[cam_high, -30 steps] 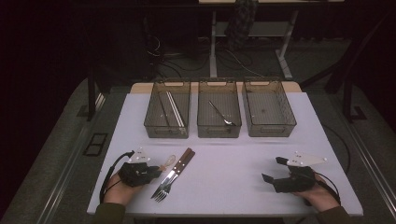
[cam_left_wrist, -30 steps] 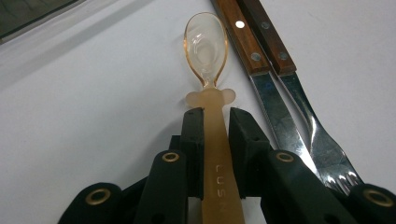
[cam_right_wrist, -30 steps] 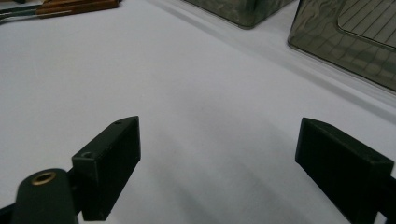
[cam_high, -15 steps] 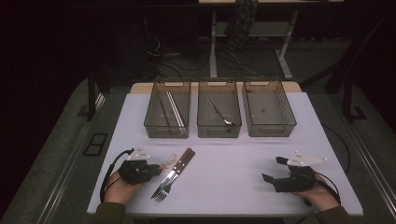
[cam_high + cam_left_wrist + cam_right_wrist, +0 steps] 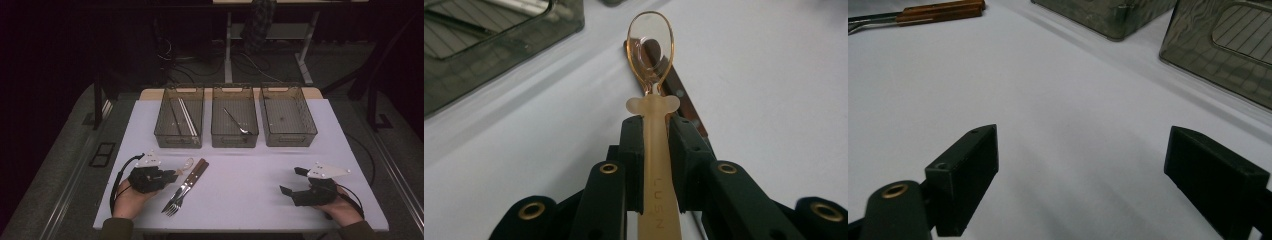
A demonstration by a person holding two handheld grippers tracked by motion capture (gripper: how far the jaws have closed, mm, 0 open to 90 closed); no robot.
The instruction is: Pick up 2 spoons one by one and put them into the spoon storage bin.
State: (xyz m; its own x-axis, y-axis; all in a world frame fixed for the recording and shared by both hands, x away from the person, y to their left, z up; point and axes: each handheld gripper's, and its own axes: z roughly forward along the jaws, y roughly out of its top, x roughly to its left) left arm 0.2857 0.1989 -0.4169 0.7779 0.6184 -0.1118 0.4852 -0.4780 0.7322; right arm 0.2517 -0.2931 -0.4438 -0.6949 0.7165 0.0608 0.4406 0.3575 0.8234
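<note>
L gripper (image 5: 656, 145) shifted slightly w/ spoon (image 5: 650, 45) — fork (image 5: 184, 189), bins (image 5: 178, 141) nearby.

Dark room; white table (image 5: 260, 200) lit; grey floor (image 5: 60, 165); desk frame (image 5: 265, 30) behind w/ cables.

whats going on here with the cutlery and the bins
A person is working with a pair of tongs in each hand. The left tongs are shut on a translucent amber spoon, beside forks lying on the white table. The right tongs rest open with nothing between them. Three bins stand at the back.
</note>
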